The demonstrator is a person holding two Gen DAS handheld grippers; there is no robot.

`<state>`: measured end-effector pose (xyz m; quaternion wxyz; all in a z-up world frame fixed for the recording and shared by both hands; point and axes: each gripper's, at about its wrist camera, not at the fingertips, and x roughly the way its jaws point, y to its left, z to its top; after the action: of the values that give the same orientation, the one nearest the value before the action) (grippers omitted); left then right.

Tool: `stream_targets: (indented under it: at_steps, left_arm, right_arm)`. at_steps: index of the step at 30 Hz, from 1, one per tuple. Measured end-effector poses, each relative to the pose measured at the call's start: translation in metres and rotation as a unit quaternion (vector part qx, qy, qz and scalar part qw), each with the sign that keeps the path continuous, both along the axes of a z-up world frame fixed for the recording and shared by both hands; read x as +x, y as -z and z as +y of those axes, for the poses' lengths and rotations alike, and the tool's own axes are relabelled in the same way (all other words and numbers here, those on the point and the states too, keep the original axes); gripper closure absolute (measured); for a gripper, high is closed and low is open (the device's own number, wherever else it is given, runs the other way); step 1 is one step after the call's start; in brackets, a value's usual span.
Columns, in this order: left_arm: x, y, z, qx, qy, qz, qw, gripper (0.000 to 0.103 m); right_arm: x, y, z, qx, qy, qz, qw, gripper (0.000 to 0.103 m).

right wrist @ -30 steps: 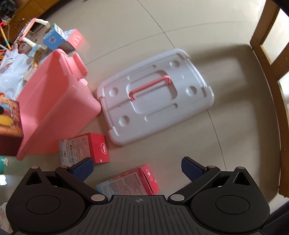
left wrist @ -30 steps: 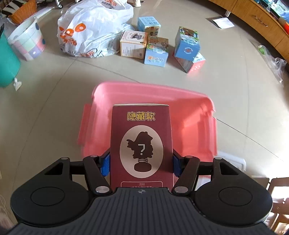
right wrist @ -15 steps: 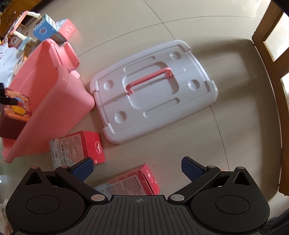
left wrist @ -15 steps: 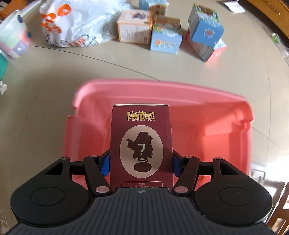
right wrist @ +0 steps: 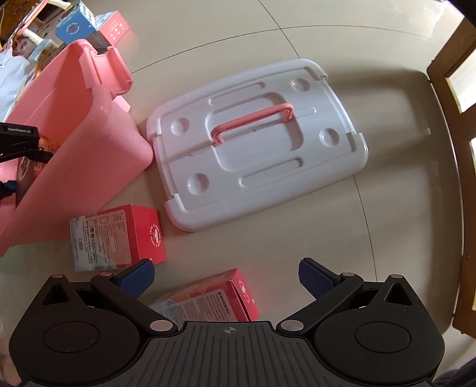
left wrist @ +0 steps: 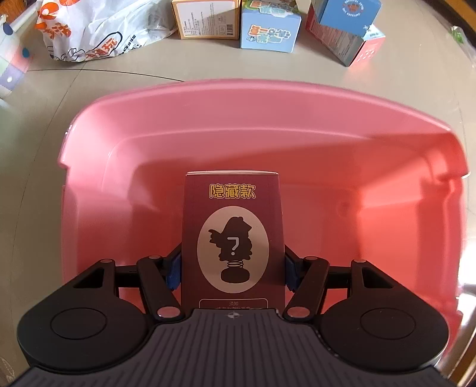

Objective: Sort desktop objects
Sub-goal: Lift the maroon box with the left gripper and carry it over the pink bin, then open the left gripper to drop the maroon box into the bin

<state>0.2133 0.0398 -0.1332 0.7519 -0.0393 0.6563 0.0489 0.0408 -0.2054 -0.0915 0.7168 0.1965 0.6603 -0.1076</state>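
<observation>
My left gripper (left wrist: 232, 272) is shut on a maroon toy box (left wrist: 232, 235) with a question-mark silhouette, holding it inside the open pink storage bin (left wrist: 261, 101). The bin also shows in the right wrist view (right wrist: 89, 154), with the left gripper and box dipping into it at the left edge. My right gripper (right wrist: 226, 278) is open and empty above the floor, over a red box (right wrist: 208, 300) lying just below it. A second red box (right wrist: 119, 236) lies to its left beside the bin.
The bin's white lid (right wrist: 255, 143) with a pink handle lies on the floor right of the bin. Several boxes (left wrist: 269, 28) and a white plastic bag (left wrist: 98, 29) lie beyond the bin. A wooden chair leg (right wrist: 455, 98) stands at the right.
My left gripper moved forward and down with the maroon box, from above the bin's near edge into the bin. My right gripper shifted slightly; the lid now sits more central in its view.
</observation>
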Motion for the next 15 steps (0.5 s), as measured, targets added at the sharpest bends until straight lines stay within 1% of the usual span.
stream_targets:
  at_steps: [4, 11, 15]
  left_arm:
    - [-0.001, 0.009, 0.006, -0.002, -0.015, 0.011, 0.9998, 0.039]
    - [-0.007, 0.013, 0.0, 0.028, 0.008, -0.001, 0.9996, 0.038]
    - [-0.009, 0.003, -0.001, 0.033, 0.013, -0.021, 0.9992, 0.034]
  right_arm:
    - [-0.001, 0.002, -0.002, -0.006, 0.004, 0.005, 1.0, 0.0]
    - [-0.001, 0.001, 0.002, -0.008, -0.015, -0.003, 1.0, 0.0]
    - [-0.002, -0.001, 0.006, -0.02, -0.043, -0.021, 0.999, 0.0]
